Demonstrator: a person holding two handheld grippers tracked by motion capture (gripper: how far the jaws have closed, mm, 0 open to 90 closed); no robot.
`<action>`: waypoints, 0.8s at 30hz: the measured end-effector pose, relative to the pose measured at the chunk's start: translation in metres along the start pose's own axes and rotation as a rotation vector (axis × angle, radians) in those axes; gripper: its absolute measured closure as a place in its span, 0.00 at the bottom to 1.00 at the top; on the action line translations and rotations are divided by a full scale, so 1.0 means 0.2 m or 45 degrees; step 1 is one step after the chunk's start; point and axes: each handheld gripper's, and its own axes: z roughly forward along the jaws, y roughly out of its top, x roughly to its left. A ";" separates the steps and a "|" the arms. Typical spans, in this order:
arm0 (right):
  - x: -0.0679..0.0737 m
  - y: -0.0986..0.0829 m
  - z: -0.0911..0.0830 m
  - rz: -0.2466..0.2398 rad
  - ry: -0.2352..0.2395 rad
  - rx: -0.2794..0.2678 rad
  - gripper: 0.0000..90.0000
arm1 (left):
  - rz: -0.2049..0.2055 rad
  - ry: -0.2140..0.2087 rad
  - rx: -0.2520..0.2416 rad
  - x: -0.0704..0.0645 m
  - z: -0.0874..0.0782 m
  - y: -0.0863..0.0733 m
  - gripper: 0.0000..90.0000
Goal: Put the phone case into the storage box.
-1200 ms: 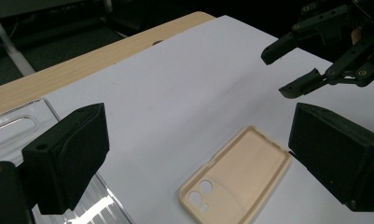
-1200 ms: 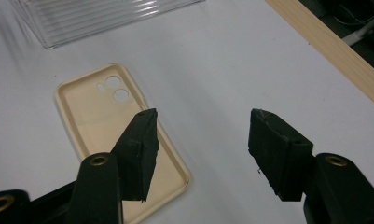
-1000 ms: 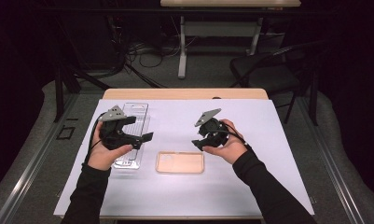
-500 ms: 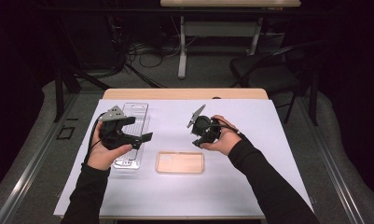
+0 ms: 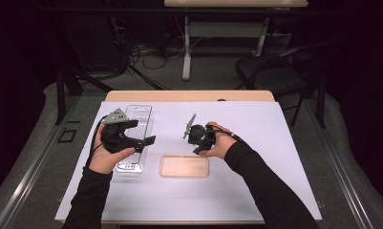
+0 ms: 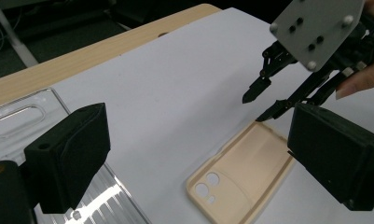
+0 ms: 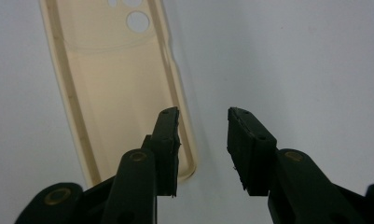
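Beige phone case (image 5: 184, 165) — flat, cavity up, lower centre of the high view, on white paper (image 5: 275, 143). Right gripper (image 7: 202, 123) — jaws parted over its corner, likely lining up a grasp. Left gripper (image 5: 148, 140) — open, above clear packaging tray (image 5: 139, 114), centre-left.

No lettering, brand, number or sign can be read on anything here (surfaces are plain).
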 end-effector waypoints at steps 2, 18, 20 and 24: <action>0.01 0.01 0.03 -0.032 -0.011 0.018 0.75 | 0.000 -0.001 0.003 0.00 0.00 0.00 0.06; 0.03 0.03 0.15 -0.141 0.001 0.135 0.82 | -0.002 0.012 0.008 0.01 0.00 -0.01 0.06; 0.04 0.03 0.16 -0.148 0.010 0.144 0.84 | -0.003 0.011 0.010 0.01 0.00 -0.01 0.06; 0.04 0.02 0.18 -0.161 0.016 0.151 0.86 | -0.004 0.015 0.014 0.01 0.00 -0.01 0.06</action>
